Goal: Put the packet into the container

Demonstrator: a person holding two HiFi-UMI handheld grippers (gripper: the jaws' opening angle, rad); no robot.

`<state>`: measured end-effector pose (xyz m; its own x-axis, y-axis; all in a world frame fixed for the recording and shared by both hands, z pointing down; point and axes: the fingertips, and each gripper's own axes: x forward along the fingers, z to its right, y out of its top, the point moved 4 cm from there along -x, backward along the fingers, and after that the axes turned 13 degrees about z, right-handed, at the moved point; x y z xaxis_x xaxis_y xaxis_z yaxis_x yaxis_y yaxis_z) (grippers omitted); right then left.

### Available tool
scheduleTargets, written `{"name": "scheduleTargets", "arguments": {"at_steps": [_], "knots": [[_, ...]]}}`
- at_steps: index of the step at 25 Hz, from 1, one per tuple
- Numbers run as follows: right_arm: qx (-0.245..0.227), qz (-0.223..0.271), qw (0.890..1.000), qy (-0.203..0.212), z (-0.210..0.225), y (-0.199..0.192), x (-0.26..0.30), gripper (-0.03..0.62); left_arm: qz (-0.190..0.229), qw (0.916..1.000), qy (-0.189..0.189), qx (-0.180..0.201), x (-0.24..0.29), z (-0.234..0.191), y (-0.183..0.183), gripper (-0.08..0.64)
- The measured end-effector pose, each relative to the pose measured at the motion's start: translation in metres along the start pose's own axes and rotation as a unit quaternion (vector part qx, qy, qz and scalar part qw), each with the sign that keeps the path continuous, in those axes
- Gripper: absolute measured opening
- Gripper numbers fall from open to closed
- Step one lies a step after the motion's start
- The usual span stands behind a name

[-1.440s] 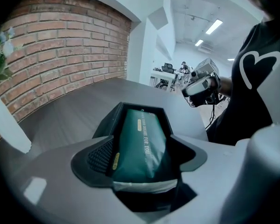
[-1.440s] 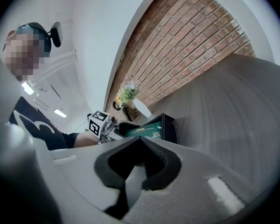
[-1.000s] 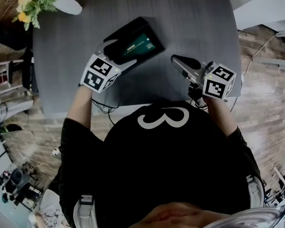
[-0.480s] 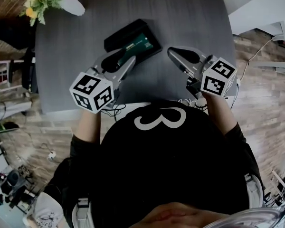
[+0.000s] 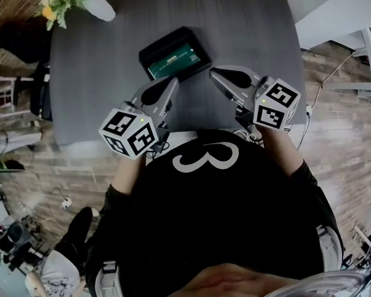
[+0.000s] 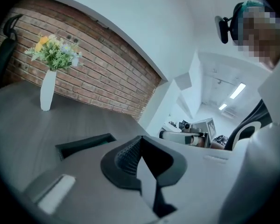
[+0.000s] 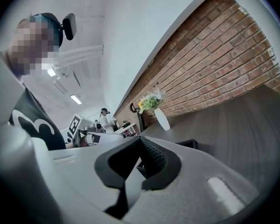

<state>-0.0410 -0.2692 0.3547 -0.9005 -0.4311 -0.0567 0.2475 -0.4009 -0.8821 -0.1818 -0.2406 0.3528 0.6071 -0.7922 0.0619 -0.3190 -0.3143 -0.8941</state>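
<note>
A black container (image 5: 173, 52) sits mid-table in the head view, with the green packet (image 5: 172, 59) lying inside it. My left gripper (image 5: 172, 81) hovers just short of the container's near edge, shut, with nothing between its jaws. My right gripper (image 5: 214, 73) hangs to the container's right, also shut and empty. In the left gripper view the closed jaws (image 6: 140, 140) point over the table, and the container (image 6: 84, 144) lies low on the left. In the right gripper view the shut jaws (image 7: 141, 140) partly hide the container (image 7: 190, 143).
The dark grey table (image 5: 253, 30) holds a white vase of flowers (image 5: 96, 5) at its far left corner, seen too as the vase (image 6: 47, 96) and the vase (image 7: 162, 119). A brick wall (image 6: 98, 78) runs behind. Wooden floor and white furniture (image 5: 346, 17) surround the table.
My left gripper has drawn back from the container toward the person and its jaws have closed, leaving the packet inside. The right gripper has drifted a little to the left.
</note>
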Motion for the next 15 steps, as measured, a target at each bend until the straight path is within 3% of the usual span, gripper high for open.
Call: {"name": "scheduleTargets", "arguments": {"at_steps": [4,15], "knots": [[0.006,0.003,1.000,0.001,-0.006,-0.006,0.002,0.002,0.000,0.9995,0.000,0.031,-0.006,0.007,-0.005,0.014],[-0.005,0.003,1.000,-0.002,-0.019,-0.018,0.000,0.002,0.009,0.9995,-0.007,0.030,-0.019,0.011,-0.009,0.015]]}}
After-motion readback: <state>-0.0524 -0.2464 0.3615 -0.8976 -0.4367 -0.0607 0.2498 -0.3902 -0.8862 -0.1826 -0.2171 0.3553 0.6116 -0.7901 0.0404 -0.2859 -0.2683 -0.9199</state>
